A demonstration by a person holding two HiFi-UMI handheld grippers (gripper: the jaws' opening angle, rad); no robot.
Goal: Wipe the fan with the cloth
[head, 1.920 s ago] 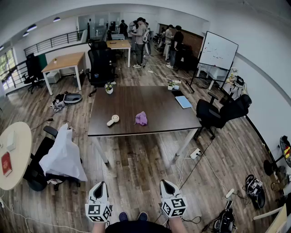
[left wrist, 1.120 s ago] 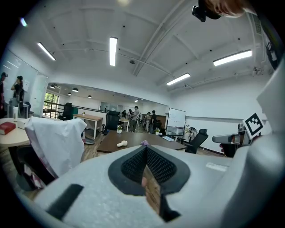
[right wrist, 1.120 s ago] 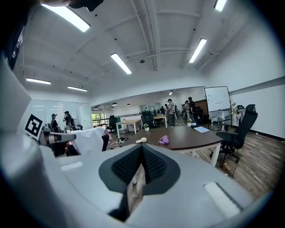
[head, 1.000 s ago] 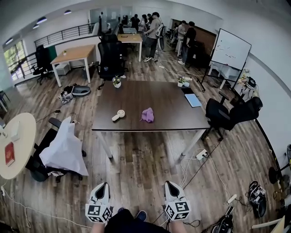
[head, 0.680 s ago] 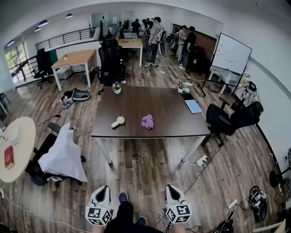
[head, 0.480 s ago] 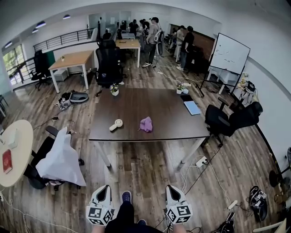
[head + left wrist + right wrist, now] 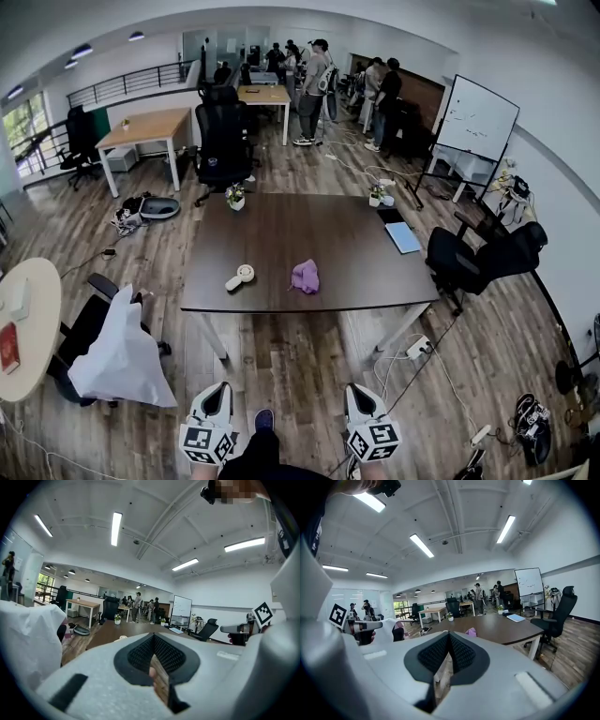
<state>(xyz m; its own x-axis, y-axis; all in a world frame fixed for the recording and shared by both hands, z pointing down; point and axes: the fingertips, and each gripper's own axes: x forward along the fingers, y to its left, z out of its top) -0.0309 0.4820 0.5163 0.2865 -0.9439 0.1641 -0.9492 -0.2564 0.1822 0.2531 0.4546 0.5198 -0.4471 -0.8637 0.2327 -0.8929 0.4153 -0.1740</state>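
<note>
A wood floor (image 7: 300,366) fills most of what I see, and a dark table (image 7: 328,220) stands on it ahead of me. A whiteboard (image 7: 478,117) stands at the back right. A chair under a white sheet (image 7: 122,352) sits near the table's left front corner, and a black chair (image 7: 478,258) stands at the table's right end.

I hold both grippers low over the floor, well short of the table. My left gripper (image 7: 217,388) has its jaws pressed together with nothing between them. My right gripper (image 7: 355,389) is closed and empty too.

A blue pad (image 7: 403,237) lies on the table towards its right end. The purple cloth (image 7: 305,276) lies crumpled near the middle of the front edge. The white fan (image 7: 240,277) lies flat just left of the cloth, not touching it, also near the front edge. Two small plants (image 7: 234,197) stand at the table's far side, one near each corner.
</note>
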